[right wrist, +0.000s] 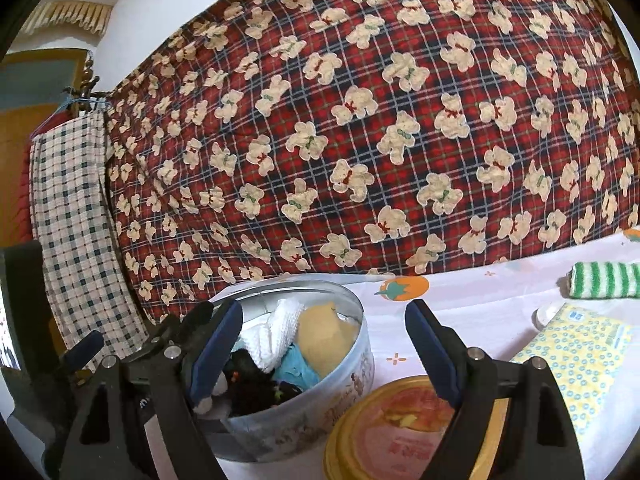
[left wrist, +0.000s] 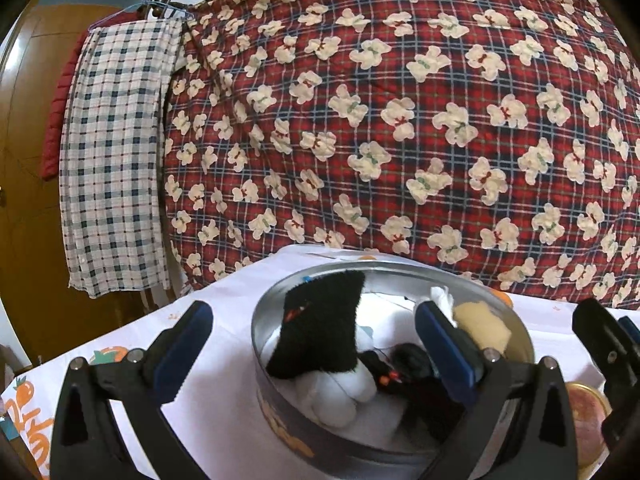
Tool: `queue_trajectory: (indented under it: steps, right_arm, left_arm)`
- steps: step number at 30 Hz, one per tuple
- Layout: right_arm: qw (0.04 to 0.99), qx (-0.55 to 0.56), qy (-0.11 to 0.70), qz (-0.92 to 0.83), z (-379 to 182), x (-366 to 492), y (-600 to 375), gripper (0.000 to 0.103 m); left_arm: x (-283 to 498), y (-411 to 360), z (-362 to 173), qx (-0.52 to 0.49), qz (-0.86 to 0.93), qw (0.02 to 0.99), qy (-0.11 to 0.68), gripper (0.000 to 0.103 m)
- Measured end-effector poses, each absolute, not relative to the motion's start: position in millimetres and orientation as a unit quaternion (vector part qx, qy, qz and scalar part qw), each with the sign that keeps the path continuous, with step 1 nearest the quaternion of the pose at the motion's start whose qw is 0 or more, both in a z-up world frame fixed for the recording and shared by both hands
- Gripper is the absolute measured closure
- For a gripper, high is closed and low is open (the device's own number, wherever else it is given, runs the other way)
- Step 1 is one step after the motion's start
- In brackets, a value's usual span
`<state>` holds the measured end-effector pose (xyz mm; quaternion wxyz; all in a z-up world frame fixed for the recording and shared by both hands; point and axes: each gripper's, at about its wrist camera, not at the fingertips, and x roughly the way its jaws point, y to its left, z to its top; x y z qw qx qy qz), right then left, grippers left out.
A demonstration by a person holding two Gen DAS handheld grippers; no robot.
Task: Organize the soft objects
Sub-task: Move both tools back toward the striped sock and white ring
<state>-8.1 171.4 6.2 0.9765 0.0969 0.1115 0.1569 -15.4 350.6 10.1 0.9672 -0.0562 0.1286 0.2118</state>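
The round tin [left wrist: 280, 364] sits on the surface [left wrist: 208, 360] right under my two grippers, and the soft things are already piled in it. From the left wrist view a black-and-white plush piece [left wrist: 320, 332] pokes up above the rim, with a tan one [left wrist: 482, 320] behind it. The right wrist view shows that tan piece [right wrist: 326, 330] beside a white knitted cloth [right wrist: 276, 334], a blue scrap [right wrist: 298, 370] and a dark item [right wrist: 256, 380]; that makes about five in the tin, though I cannot separate the dark tangle for certain.

One green-striped roll [right wrist: 604, 280] lies well apart on the far right, and I judge it is what remains to gather.

My left gripper [left wrist: 316, 352] is spread wide with nothing between its fingers, straddling the tin's left wall. My right gripper [right wrist: 324, 348] is likewise released and empty, one finger over the tin, the other over the lid [right wrist: 384, 424].

To do this well, I would swing the right gripper to the striped roll, pinch it across its middle so it does not unroll, and drop it on the tan side where there is room. Then press the tall plush down before fitting the single lid.

One patterned packet [right wrist: 580, 356] lies near the lid.
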Motion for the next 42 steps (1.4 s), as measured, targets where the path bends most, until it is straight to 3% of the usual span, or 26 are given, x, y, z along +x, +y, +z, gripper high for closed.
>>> queue_trajectory:
  steps: [42]
  right_arm:
    - [0.991,0.063,0.081,0.081,13,-42,3,0.018]
  left_arm:
    - [-52,191,14,-0.052,0.089,0.987,0.122,0.001]
